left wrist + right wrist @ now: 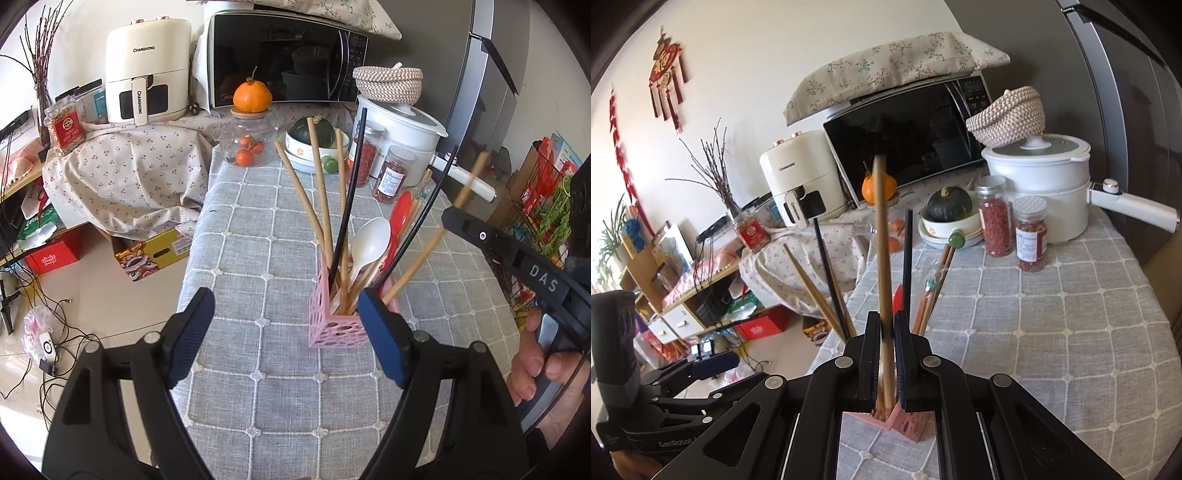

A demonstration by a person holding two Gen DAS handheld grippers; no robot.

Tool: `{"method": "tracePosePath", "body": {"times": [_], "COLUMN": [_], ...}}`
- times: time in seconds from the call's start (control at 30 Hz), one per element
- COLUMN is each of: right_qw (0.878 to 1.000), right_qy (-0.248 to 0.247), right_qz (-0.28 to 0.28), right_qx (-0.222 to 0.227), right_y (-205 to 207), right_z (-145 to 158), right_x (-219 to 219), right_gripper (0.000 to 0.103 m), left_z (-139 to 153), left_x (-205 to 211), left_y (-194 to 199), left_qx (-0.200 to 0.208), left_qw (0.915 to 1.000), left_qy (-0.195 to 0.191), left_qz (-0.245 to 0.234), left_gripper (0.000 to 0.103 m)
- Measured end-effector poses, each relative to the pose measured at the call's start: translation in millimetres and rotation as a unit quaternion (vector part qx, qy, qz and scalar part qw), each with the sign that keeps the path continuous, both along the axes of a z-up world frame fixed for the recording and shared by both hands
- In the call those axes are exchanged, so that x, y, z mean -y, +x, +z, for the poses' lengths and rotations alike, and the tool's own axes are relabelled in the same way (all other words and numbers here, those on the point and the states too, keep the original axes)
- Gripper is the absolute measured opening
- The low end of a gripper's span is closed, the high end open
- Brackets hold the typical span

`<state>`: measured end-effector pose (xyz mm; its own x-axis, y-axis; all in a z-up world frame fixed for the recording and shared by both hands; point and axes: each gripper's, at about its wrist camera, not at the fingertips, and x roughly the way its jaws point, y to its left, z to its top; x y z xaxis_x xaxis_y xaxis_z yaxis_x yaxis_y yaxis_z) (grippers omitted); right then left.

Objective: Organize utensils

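1. The right gripper [885, 354] is clenched on 1 wooden chopstick [881, 236], its lower end down in the pink holder [334, 325].
2. The pink holder stands mid-table, toward the table's [258, 221] near edge, already holding spoons and chopsticks.
3. The left gripper [284, 332] is released, hovering beside the holder.
4. Judged step: seating this chopstick; next, release it without tipping the holder.
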<state>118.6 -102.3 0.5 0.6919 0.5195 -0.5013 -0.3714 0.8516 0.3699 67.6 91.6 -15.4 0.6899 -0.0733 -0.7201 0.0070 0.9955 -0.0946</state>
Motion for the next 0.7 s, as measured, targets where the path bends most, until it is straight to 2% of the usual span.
{"method": "tracePosePath", "body": {"times": [0.03,0.1,0.2,0.33,0.4,0.47,0.5,0.57,0.7], "right_qw": [1.000,1.000,0.999,1.000,0.999,0.999,0.998,0.995,0.987], "right_qy": [0.008,0.022,0.032,0.009,-0.008,-0.033,-0.047,-0.077,-0.129], "right_qz": [0.001,0.001,0.008,-0.018,-0.033,-0.042,-0.045,-0.059,-0.094], "right_qx": [0.000,0.002,0.001,0.010,0.010,0.009,0.010,0.008,-0.015], "right_y": [-1,-4,-11,-34,-47,-59,-67,-82,-104], "right_z": [2,10,22,39,48,52,54,53,47], "right_x": [3,12,25,48,59,67,71,80,97], "right_gripper": [0.021,0.041,0.050,0.065,0.076,0.081,0.084,0.087,0.095], "left_z": [0,0,3,11,14,18,20,27,40], "left_x": [1,6,16,29,36,47,52,63,76], "left_y": [-1,-3,-12,-31,-41,-56,-61,-76,-96], "left_qx": [0.000,0.000,0.005,0.017,0.017,0.026,0.031,0.052,0.087], "left_qw": [1.0000,1.0000,0.9999,0.9997,0.9996,0.9992,0.9988,0.9973,0.9940], "left_qy": [-0.001,-0.001,0.007,0.015,0.020,0.029,0.036,0.052,0.066], "left_qz": [-0.002,-0.009,-0.015,-0.007,0.005,0.004,0.000,0.000,0.007], "left_gripper": [0.080,0.080,0.080,0.083,0.086,0.088,0.089,0.101,0.102]}}
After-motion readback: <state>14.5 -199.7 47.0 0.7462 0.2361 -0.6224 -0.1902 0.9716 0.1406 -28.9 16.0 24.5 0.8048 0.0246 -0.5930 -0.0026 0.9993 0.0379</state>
